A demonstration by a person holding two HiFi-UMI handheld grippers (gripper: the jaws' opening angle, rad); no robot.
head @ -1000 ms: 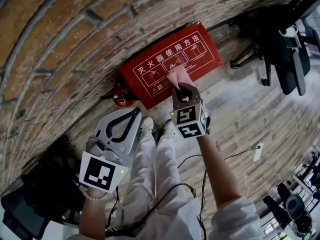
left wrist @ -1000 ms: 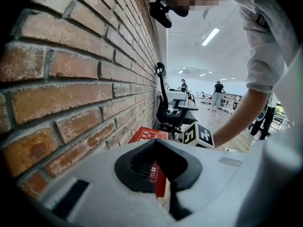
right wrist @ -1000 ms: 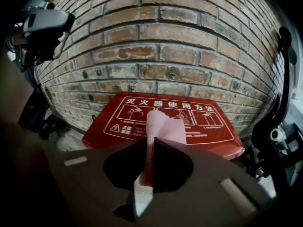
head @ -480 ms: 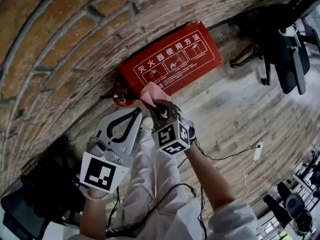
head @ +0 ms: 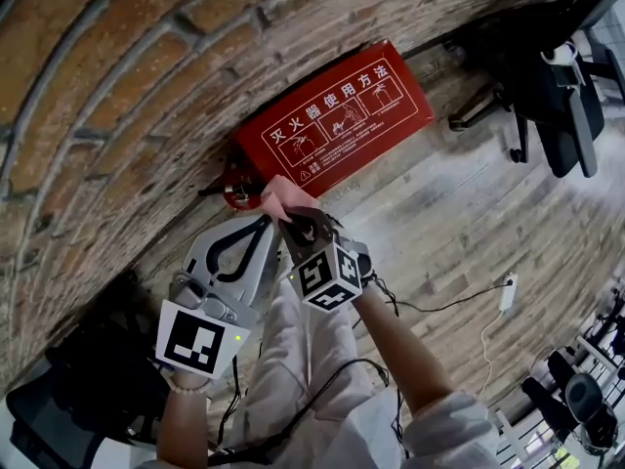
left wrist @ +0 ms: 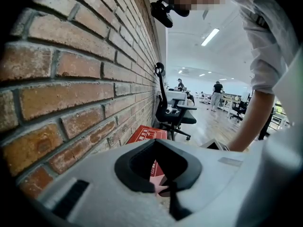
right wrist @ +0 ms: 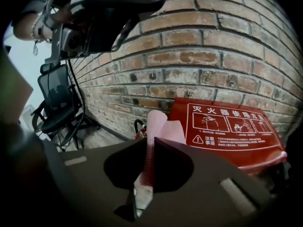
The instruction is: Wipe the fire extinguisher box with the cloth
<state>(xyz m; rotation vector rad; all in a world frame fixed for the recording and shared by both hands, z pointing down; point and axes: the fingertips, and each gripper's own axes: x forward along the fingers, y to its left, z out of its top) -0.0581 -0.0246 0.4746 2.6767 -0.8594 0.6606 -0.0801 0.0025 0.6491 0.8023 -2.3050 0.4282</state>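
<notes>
The red fire extinguisher box (head: 337, 120) with white print leans against the brick wall; it also shows in the right gripper view (right wrist: 229, 126). My right gripper (head: 293, 219) is shut on a pink cloth (head: 275, 195), held just off the box's lower left corner. In its own view the cloth (right wrist: 158, 124) sticks up past the pinched jaws of the right gripper (right wrist: 149, 141). My left gripper (head: 265, 220) hangs beside it, shut with nothing in it. Through the loop of the left gripper (left wrist: 155, 142) I see part of the cloth (left wrist: 161, 187) and box (left wrist: 147, 134).
A brick wall (head: 107, 86) runs along the left. A small red extinguisher with a black hose (head: 236, 190) sits by the box's corner. Office chairs stand at upper right (head: 557, 96) and lower left (head: 68, 399). A white power strip (head: 506, 296) lies on the wooden floor.
My right gripper has slid the cloth from the middle of the box's front down and left, past its lower left corner. The left gripper has stayed put.
</notes>
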